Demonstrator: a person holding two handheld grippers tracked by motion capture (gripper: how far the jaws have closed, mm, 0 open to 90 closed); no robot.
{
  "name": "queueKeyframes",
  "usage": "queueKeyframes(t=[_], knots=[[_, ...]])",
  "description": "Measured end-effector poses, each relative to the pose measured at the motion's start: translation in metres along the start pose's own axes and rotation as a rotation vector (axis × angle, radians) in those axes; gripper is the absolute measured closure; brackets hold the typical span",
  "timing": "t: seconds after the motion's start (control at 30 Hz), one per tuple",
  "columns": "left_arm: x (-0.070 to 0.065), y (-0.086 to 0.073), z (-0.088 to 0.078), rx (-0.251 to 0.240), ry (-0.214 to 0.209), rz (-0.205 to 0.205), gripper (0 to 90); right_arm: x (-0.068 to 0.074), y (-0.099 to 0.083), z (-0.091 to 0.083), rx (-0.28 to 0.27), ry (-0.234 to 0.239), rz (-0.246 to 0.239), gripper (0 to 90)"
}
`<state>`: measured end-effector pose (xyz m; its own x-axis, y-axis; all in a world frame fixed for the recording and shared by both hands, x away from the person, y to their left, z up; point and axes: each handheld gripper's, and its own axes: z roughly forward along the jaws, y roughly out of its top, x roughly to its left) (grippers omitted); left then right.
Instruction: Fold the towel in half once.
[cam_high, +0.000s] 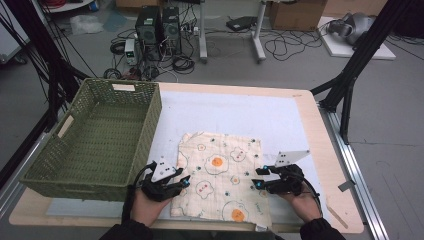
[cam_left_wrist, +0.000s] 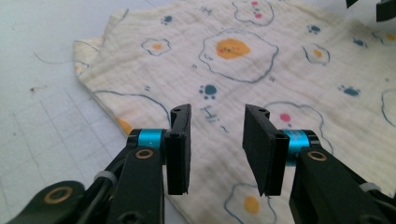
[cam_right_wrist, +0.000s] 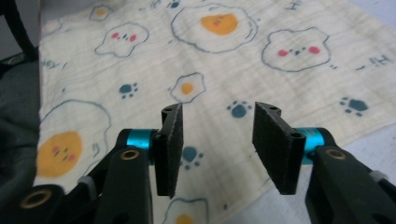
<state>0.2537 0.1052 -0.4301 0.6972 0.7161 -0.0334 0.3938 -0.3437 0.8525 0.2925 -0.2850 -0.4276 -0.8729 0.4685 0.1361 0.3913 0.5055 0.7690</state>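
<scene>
Basket: at the far left of the worktop (cam_high: 310, 107) we see a green woven basket (cam_high: 95, 135), open side up, its right wall near the cloth's left edge
Left tongs: our left tongs (cam_high: 186, 181) sit at the cloth's left edge, near the basket's front corner; in the left gripper view (cam_left_wrist: 215, 144) the jaws stand apart with nothing between them, and the cloth lies beyond and under them
Cloth: the cream cloth (cam_high: 220, 175) with fried-egg and paw prints lies flat on the pale mat (cam_high: 235, 112), towards the front of the worktop, between our two hands; its front edge reaches the worktop's near edge
Right tongs: our right tongs (cam_high: 259, 178) are at the cloth's right edge, pointing in towards the left tongs; in the right gripper view (cam_right_wrist: 217, 149) the jaws are parted, gripping nothing, the cloth (cam_right_wrist: 196, 60) spread out past them
</scene>
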Motion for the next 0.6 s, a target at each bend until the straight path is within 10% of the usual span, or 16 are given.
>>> queueKeyframes(t=[0.6], knots=[[0.018, 0.018, 0.022, -0.006, 0.034, -0.049, 63.3, -0.022, 0.010, -0.001, 0.004, -0.052, 0.040, 46.8]])
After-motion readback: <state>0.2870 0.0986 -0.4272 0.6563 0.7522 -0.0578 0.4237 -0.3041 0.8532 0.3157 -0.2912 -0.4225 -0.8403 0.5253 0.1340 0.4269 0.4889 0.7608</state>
